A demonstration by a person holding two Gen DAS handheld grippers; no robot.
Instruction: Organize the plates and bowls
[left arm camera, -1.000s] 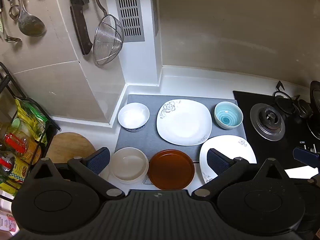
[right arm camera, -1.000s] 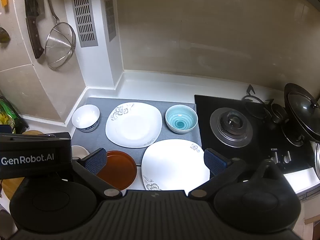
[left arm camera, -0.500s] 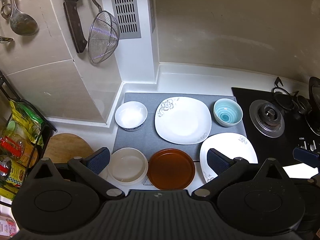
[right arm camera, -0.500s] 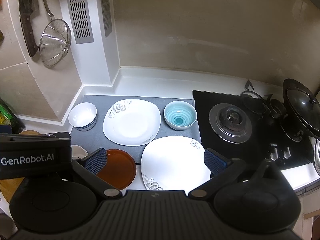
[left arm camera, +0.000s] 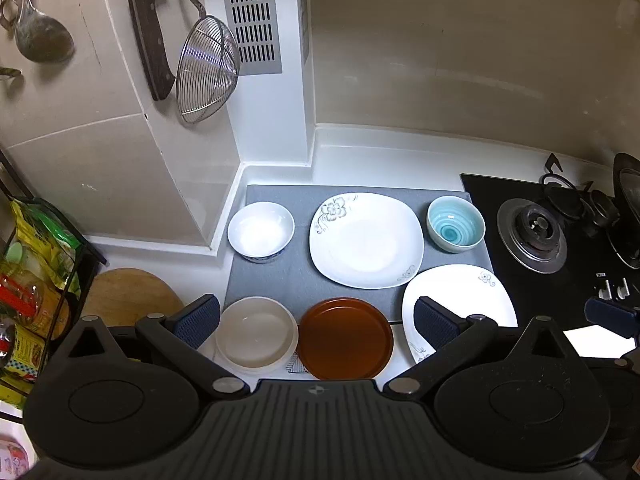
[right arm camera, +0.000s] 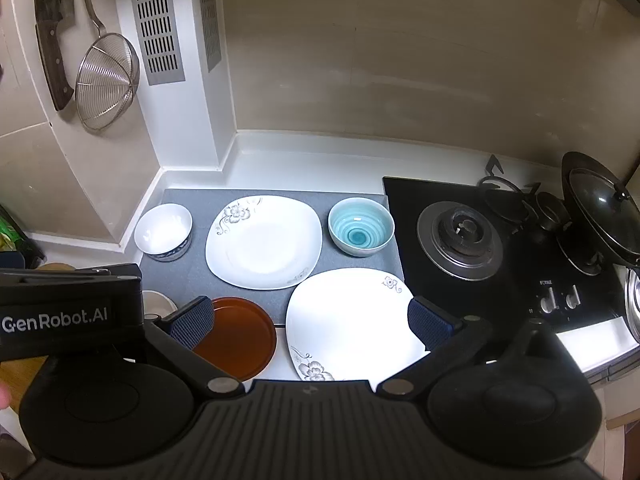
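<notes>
Grey mat [left arm camera: 296,280] holds plates and bowls beside the stove [right arm camera: 460,236]; both grippers' fingers spread wide, empty.

A home kitchen is showing here; a black glass gas hob with round burners [right arm camera: 460,240] is sitting beside the white tabletop [right arm camera: 320,160]; a round wire-mesh skimmer [left arm camera: 206,68], a dark-handled cleaver [left arm camera: 150,40] and a metal ladle [left arm camera: 38,36] are hanging on the beige tiled wall; a black wire rack of bottles and packets [left arm camera: 36,276] is standing at the left; a dark lidded wok [right arm camera: 600,216] is resting on the far burner; a round wooden chopping board [left arm camera: 128,296] is lying near the rack.
</notes>
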